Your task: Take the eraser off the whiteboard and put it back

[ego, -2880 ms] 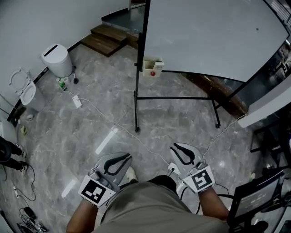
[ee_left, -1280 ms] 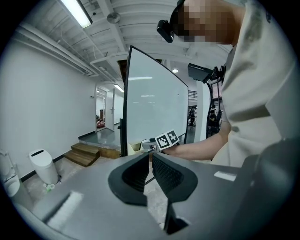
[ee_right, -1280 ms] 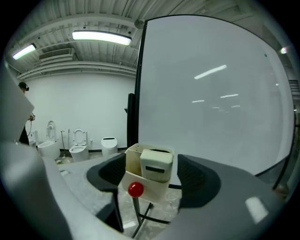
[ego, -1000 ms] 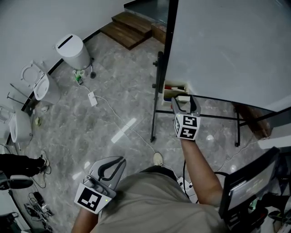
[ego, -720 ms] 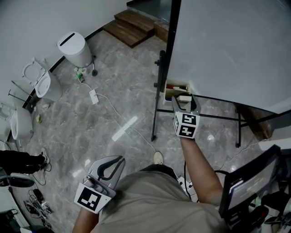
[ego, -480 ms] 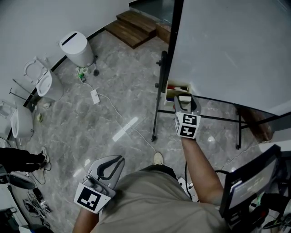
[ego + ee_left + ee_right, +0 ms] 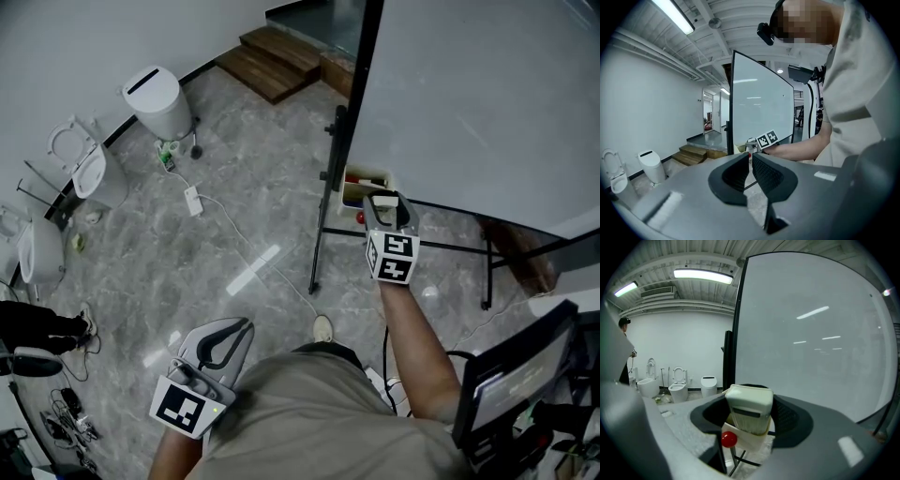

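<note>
Two tools: right tool [image 7: 385, 208], jaws just closed, gripping one eraser [image 7: 749, 408] by one whiteboard [image 7: 487, 103]; left tool [image 7: 246, 325] narrow, jaws together.

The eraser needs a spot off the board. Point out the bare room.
Bare floor lies between the white cable and the board's stand, and in front of the steps. Crowded: the box at the board's corner with the eraser, and the wall side with toilets and bin.

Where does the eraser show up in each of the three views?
Head view: eraser at centre, just under the whiteboard's lower left corner.
Left gripper view: too small to make out.
Right gripper view: low centre, large.
Shared landmark: the whiteboard, in all three.
</note>
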### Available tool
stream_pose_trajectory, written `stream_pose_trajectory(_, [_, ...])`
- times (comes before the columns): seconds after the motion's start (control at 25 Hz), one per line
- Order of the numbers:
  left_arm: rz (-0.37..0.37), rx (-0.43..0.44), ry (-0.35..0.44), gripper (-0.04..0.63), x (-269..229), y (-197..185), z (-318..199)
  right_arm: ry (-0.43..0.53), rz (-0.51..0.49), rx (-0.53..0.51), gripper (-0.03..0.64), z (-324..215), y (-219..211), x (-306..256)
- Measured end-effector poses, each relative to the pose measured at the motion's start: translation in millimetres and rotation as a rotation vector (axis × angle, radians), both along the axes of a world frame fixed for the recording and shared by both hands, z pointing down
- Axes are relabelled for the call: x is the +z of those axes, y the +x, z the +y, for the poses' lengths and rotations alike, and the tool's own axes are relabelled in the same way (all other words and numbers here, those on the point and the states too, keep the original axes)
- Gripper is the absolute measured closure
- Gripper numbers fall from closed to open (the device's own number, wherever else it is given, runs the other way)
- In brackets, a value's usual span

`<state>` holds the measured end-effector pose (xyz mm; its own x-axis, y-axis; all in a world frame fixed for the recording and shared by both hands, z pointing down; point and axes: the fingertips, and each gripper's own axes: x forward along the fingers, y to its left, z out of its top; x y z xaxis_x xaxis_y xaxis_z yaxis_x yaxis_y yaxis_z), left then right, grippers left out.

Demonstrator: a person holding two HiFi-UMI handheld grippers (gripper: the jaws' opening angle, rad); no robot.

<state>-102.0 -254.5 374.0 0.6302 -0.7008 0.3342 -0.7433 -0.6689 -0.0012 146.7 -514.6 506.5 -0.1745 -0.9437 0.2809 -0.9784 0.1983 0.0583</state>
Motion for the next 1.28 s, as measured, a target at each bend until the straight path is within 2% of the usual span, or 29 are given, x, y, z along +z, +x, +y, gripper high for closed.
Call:
stream_pose_trajectory(0.28, [0.033,0.01,0.006,0.565,1,-12,18,0.065,0.022,0.004,0.347,18,-1,-35])
stream_pose_trajectory(0.6, [0.065,0.015,0.026,0.565,-2,-37,51,0.122,0.068,-0.001,0.347,67,-7,-76])
stream_pose_trajectory(1.28, [0.106,0.088,0.049,0.565,5,-83,126,0.219,0.115,-0.05,0.347,223,-66,-158])
